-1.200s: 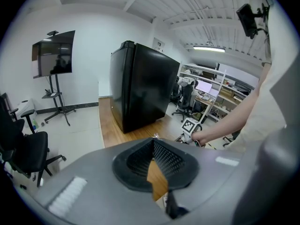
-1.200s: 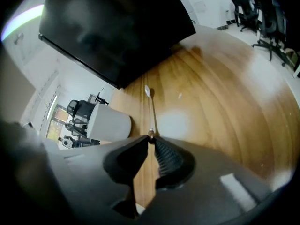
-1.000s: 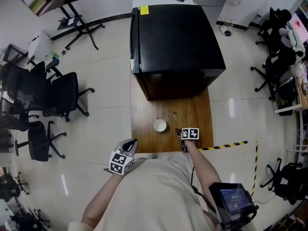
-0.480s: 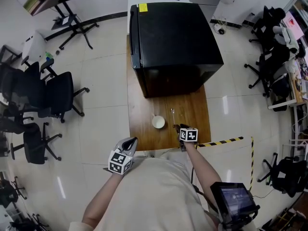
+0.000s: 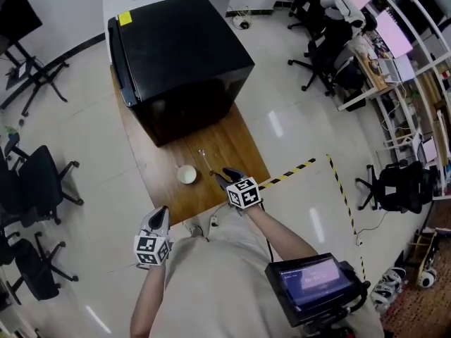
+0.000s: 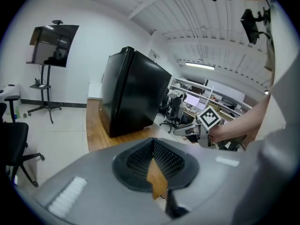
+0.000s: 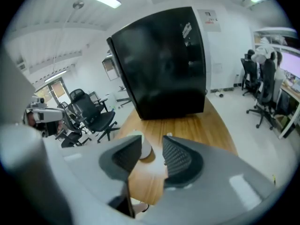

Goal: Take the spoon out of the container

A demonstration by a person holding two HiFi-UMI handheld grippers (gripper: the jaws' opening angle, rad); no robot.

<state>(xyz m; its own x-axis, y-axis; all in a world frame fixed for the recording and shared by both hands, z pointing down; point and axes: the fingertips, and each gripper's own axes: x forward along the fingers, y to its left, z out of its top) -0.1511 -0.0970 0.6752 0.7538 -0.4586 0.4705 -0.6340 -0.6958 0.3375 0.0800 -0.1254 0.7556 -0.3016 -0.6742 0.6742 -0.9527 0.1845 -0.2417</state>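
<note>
A small white container (image 5: 187, 174) stands on the wooden table (image 5: 236, 143), in front of the black cabinet. The metal spoon (image 5: 205, 160) lies flat on the table just right of it, outside it. My right gripper (image 5: 221, 175) hovers above the table's near right part. Its jaws have just been opening and stand apart with nothing between them. In the right gripper view (image 7: 151, 143) the container (image 7: 145, 148) shows behind the left jaw and the spoon's end (image 7: 167, 135) above the right one. My left gripper (image 5: 160, 213) hangs off the table's near left edge, tips together (image 6: 152, 144) and empty.
A large black cabinet (image 5: 180, 55) fills the far half of the table. Office chairs (image 5: 35, 182) stand on the floor to the left. Yellow-black tape (image 5: 296, 169) runs across the floor on the right. Desks and more chairs (image 5: 331, 55) line the far right.
My right gripper has lifted up off the table's near edge. The spoon and container stay where they were. The head view has swung round. The left gripper has barely moved.
</note>
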